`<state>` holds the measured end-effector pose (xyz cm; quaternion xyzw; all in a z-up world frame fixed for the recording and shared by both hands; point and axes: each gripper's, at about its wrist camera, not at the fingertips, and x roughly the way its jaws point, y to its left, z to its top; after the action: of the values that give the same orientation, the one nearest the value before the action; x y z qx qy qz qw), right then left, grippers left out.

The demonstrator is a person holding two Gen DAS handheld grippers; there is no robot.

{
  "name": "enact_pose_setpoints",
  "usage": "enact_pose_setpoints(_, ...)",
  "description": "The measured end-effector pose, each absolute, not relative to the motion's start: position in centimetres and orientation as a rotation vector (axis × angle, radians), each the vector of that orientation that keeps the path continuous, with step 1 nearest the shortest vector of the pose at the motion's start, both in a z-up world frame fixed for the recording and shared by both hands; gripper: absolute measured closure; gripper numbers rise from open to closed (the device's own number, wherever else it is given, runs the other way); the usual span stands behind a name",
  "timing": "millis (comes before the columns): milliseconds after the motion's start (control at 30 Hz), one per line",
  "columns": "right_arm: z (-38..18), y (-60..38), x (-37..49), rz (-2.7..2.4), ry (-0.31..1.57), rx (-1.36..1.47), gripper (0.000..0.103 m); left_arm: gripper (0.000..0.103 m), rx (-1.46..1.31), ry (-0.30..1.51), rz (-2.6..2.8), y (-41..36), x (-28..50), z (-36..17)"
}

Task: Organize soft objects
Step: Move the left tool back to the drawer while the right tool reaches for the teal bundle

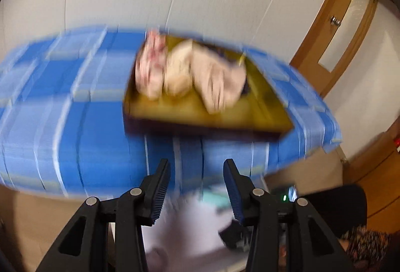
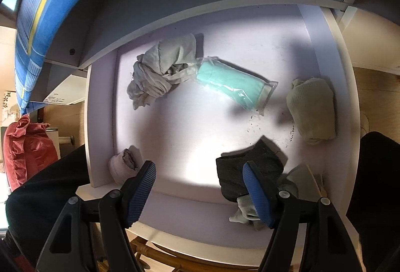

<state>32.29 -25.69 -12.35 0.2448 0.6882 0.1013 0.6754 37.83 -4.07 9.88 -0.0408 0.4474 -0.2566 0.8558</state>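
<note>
Two views here, and the left wrist one is pretty smeared with motion blur. Left gripper (image 1: pixel 197 172) has its jaws apart with nothing between them, hanging over the near edge of a blue checked cover (image 1: pixel 75 122) on what looks like a bed. On that cover, toward its right end, sits a yellowish tray (image 1: pixel 200 114) with a pile of pale, pinkish soft things (image 1: pixel 185 72) heaped toward its far edge; too blurry to say what each one is. A wooden door (image 1: pixel 345 22) shows far right. The right wrist view is sharp and looks down into a white drawer (image 2: pixel 322 47). Going left to right in the drawer: a small rolled pale bundle (image 2: pixel 122 167) in the near left corner, touching the left wall; a crumpled grey cloth (image 2: pixel 162 72) toward the back left; a mint green roll in a clear bag (image 2: pixel 230 82) lying diagonally mid-drawer, its left end touching the grey cloth; a dark folded cloth (image 2: pixel 240 172) near the front edge; then a folded olive green piece (image 2: pixel 312 109) by the right wall. Right gripper (image 2: pixel 197 169) is wide open and holds nothing, its right finger in front of the dark cloth, with a light green crumpled cloth (image 2: pixel 245 212) just behind that finger at the front edge.
</note>
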Motion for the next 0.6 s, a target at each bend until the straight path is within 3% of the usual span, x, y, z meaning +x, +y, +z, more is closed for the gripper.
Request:
enact_pose_setpoints(333,-13.1,-26.2,32.0,0.197,1.571,0.546,0.029,0.058,-0.044,1.332,-0.482,-4.5,35.5,-3.3)
enact_pose_setpoints(467,-13.6,-26.7,31.8,0.172,1.588,0.549,0.027,0.045,-0.125,1.447,-0.403,-3.0,35.6,-7.1)
enact_pose_setpoints(600,-14.4,-27.0,31.6,0.157,1.622,0.55,0.026,0.043,-0.155,1.517,-0.342,-1.6,35.7,-9.6)
